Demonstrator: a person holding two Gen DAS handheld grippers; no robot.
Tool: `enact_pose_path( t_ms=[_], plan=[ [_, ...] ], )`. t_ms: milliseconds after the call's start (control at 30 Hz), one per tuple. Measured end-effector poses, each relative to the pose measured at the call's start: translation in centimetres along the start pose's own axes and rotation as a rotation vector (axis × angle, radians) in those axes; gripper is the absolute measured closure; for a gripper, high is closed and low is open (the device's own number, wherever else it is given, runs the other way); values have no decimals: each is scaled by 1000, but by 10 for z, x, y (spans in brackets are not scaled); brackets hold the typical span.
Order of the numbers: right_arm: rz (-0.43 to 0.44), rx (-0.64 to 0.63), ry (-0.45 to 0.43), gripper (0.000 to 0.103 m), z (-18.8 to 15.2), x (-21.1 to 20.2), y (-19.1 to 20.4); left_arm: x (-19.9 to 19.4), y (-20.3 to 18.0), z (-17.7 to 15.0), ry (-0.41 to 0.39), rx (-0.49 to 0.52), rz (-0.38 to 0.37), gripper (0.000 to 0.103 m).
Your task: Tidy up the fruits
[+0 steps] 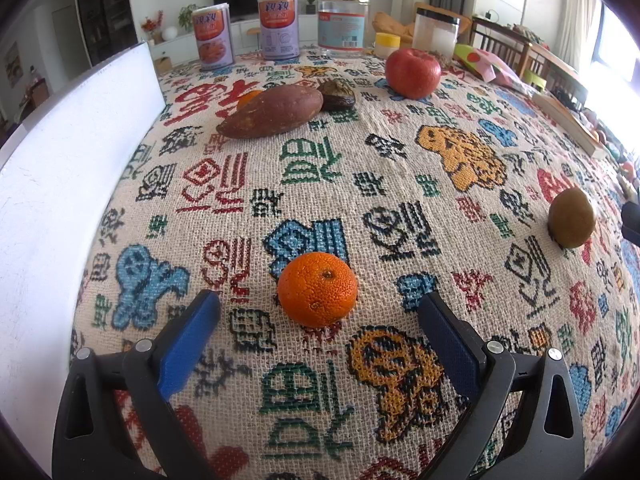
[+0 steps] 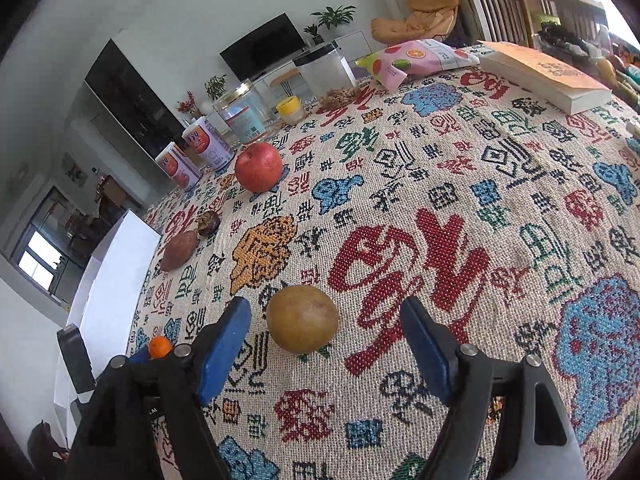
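Note:
My left gripper (image 1: 318, 300) is open, its blue fingers either side of an orange mandarin (image 1: 317, 289) that rests on the patterned tablecloth (image 1: 320, 168). My right gripper (image 2: 324, 312) is open around a round brown-green fruit (image 2: 302, 323), also on the cloth; it also shows in the left wrist view (image 1: 571, 217). A red apple (image 1: 413, 73) (image 2: 258, 167), a sweet potato (image 1: 272, 111) (image 2: 179, 250) and a dark wrinkled fruit (image 1: 337, 95) (image 2: 208, 222) lie farther back. A second mandarin (image 1: 249, 98) peeks from behind the sweet potato.
A white box (image 1: 76, 152) (image 2: 114, 264) stands along the left edge. Two cans (image 1: 213, 37), a glass jar (image 1: 342, 22), a plastic canister (image 1: 435, 31) and a yellow-lidded pot (image 1: 387, 44) line the back. A book (image 2: 544, 74) and snack bag (image 2: 416, 58) lie at the right.

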State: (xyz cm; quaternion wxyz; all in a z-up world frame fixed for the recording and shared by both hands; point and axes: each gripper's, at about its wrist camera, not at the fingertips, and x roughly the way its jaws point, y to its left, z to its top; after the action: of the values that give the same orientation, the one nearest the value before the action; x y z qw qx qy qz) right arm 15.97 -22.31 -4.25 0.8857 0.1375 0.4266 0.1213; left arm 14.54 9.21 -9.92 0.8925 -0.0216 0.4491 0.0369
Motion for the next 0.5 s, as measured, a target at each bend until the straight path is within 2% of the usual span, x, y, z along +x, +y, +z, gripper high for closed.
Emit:
enact_pose_path(
  t_ms=[67,133,233,300,400,500],
  plan=[
    [-129,-134,7,16,-19,-4,14,0,0,0,0,0,0,3],
    [-202,-252,52,16,-40,2,24,0,0,0,0,0,0,3],
    [-235,-324,100,16,-59,16,34,0,0,0,0,0,0,3],
    [-256,-346,104,12,-66,21,34,0,0,0,0,0,0,3],
    [-251,-314,92,0,-67,22,27,0,0,0,0,0,1,3],
    [-247,-309,85,0,-67,23,26,0,0,0,0,0,0,3]
  ],
)
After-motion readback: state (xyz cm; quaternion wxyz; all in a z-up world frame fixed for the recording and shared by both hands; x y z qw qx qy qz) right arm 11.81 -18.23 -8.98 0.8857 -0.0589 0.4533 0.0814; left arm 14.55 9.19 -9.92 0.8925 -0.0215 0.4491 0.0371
